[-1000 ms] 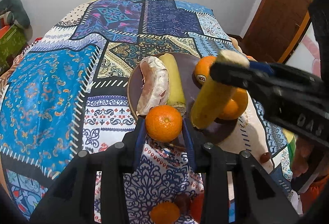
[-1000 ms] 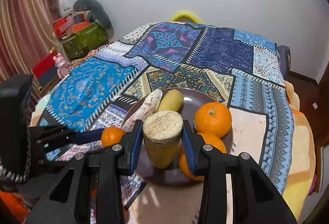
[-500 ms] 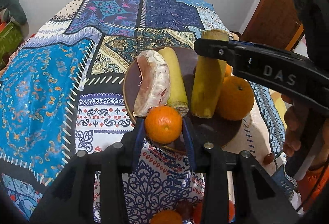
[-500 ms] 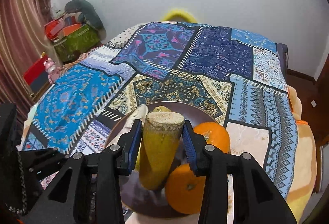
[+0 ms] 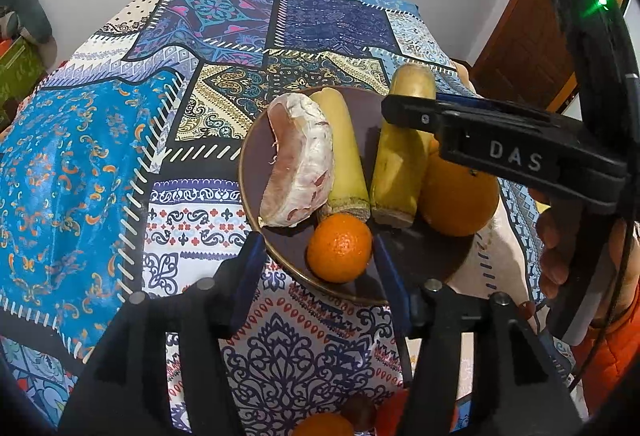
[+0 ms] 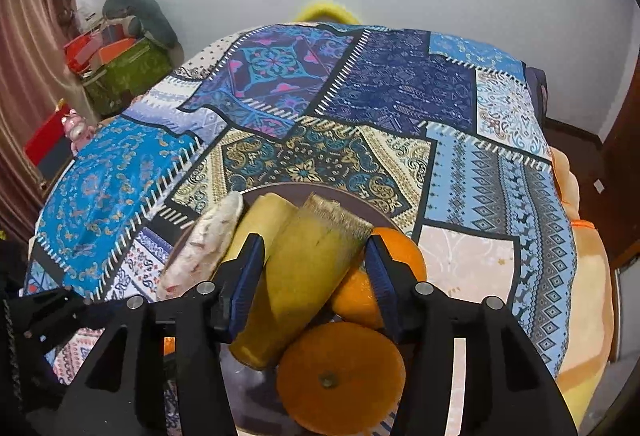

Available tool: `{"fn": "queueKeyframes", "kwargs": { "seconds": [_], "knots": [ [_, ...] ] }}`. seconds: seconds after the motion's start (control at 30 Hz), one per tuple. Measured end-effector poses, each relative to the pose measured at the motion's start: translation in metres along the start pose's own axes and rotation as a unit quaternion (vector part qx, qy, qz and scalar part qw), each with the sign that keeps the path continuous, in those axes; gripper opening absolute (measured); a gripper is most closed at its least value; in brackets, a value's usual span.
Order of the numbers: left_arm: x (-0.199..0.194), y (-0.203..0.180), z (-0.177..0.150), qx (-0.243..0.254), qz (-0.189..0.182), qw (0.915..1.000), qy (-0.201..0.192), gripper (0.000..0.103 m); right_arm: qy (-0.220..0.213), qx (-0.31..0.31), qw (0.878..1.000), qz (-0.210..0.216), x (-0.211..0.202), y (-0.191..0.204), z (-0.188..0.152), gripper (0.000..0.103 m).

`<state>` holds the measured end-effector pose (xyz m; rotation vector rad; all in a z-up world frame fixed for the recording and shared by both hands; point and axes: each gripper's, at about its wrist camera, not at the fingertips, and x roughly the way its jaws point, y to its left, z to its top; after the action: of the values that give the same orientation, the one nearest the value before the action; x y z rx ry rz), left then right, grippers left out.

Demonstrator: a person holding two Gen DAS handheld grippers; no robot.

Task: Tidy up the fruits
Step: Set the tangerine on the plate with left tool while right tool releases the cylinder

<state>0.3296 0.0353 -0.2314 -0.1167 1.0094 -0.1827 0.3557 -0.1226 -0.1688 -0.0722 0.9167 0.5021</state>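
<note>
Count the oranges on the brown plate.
3. The small orange sits at the plate's near rim in the left wrist view; the front orange and back orange lie together on its right side. More could be hidden.

the plate (image 5: 256,192) sits on the patterned cloth (image 5: 80,164) and serves as the landmark. on it, seen from the left wrist, a peeled fruit wedge (image 5: 300,164) lies at the left, a cut stalk piece (image 5: 344,152) just right of it, touching, and a second stalk piece (image 5: 400,164) right again, leaning toward the large orange (image 5: 456,196) at the plate's right. a small orange (image 5: 339,248) rests on the near part of the plate, between the left claw (image 5: 316,260) fingers. the right claw (image 6: 314,268) reaches over the plate from the right, its fingers either side of the second stalk piece. more small fruit (image 5: 324,424) lies on the cloth nearer than the plate.
</note>
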Motion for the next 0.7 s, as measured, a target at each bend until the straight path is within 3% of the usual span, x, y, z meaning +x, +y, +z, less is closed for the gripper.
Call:
{"fn": "queueKeyframes", "kwargs": {
  "seconds": [0.43, 0.7],
  "knots": [
    [-0.011, -0.003, -0.003, -0.006, 0.010, 0.9999, -0.003, 0.060, -0.005, -0.014, 1.000, -0.020, -0.022, -0.001, -0.018, 0.057],
    [-0.051, -0.014, -0.005, 0.003, 0.022, 0.9993, -0.031, 0.060, -0.020, -0.006, 1.000, -0.021, -0.059, -0.004, -0.031, 0.057]
  ]
}}
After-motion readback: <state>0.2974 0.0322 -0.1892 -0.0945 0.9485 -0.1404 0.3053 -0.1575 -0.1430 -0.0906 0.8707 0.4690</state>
